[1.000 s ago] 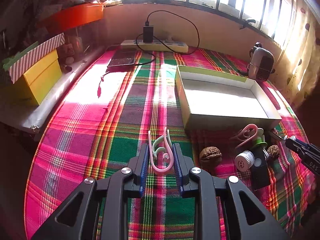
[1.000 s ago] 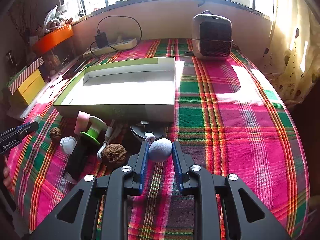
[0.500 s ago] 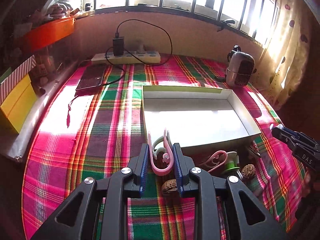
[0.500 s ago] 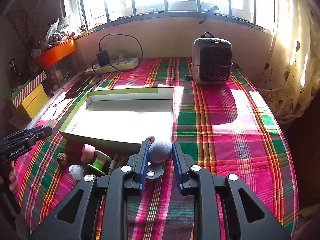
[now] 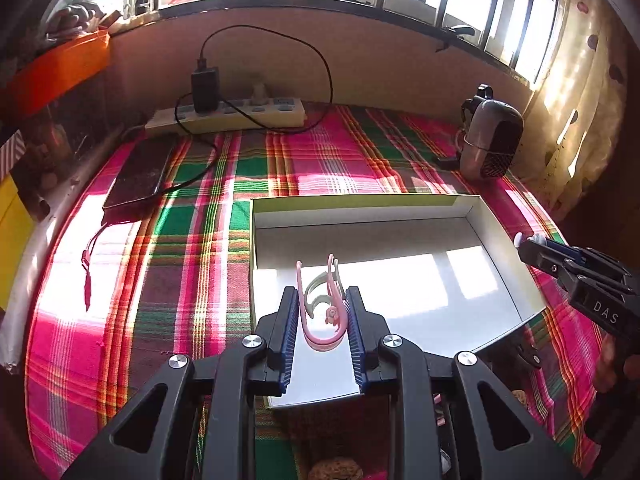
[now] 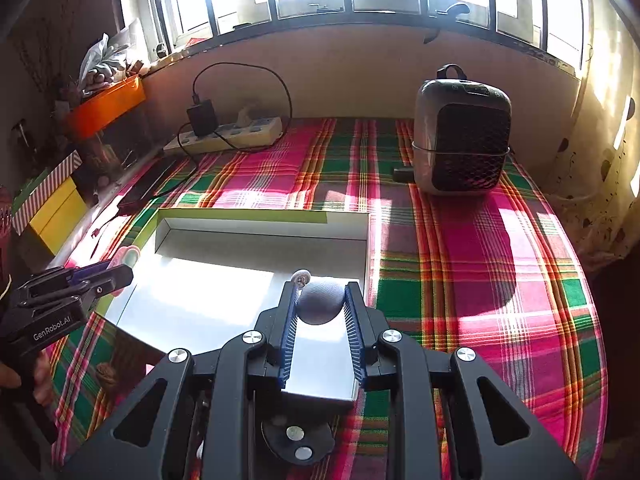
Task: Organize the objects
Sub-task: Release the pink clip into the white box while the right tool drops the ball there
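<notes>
In the left wrist view my left gripper (image 5: 322,300) is shut on a pink hook clip (image 5: 324,334) nested with a pale green one. It hangs over the near left part of the open white box (image 5: 360,201). In the right wrist view my right gripper (image 6: 320,296) is shut on a grey-blue ball (image 6: 320,304) with a small white ring at its left. It is over the box's (image 6: 240,215) near right corner. Each gripper shows in the other's view: the right gripper (image 5: 528,246), and the left gripper (image 6: 120,273) with pink at its tip.
Walnuts (image 5: 336,470) (image 6: 106,372) and a black round disc (image 6: 296,440) lie on the plaid cloth in front of the box. A small heater (image 6: 462,140) stands at the back right. A power strip (image 5: 228,116) and phone (image 5: 140,172) lie back left, with a yellow box (image 6: 56,216) further left.
Both grippers have moved forward from the cloth in front of the box to above its inside, each still holding its object. The loose items have slid below them.
</notes>
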`<state>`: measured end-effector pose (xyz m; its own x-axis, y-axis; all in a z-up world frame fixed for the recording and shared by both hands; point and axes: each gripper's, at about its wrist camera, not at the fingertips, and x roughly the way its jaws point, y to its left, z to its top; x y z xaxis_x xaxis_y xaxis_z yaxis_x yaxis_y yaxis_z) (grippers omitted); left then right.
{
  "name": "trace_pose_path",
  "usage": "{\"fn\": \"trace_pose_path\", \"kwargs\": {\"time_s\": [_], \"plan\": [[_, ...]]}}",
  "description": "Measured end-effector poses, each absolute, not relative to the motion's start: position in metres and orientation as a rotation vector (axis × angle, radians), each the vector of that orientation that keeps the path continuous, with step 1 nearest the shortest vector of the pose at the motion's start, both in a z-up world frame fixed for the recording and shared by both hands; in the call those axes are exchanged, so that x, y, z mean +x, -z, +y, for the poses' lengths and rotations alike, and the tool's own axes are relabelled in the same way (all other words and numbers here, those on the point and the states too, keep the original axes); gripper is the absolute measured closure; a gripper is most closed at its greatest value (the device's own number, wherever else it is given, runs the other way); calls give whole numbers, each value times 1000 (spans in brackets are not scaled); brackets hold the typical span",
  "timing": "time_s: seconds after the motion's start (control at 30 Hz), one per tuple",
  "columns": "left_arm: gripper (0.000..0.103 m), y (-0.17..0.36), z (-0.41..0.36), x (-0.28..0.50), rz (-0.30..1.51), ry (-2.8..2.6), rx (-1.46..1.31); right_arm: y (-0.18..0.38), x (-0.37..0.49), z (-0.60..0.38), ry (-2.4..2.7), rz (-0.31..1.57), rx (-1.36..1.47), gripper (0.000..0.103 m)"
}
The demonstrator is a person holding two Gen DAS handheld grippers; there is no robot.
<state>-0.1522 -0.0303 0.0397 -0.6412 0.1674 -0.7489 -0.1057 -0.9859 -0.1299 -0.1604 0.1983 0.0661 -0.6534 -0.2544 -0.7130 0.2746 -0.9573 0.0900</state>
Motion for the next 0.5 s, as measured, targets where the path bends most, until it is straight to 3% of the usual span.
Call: {"fn": "trace_pose_path", "kwargs": {"time_s": [0.5], "plan": [[81,-16,-23,-209,-66,-2690,-1329,-36,-226,176,2557,108,1222,79]]}}
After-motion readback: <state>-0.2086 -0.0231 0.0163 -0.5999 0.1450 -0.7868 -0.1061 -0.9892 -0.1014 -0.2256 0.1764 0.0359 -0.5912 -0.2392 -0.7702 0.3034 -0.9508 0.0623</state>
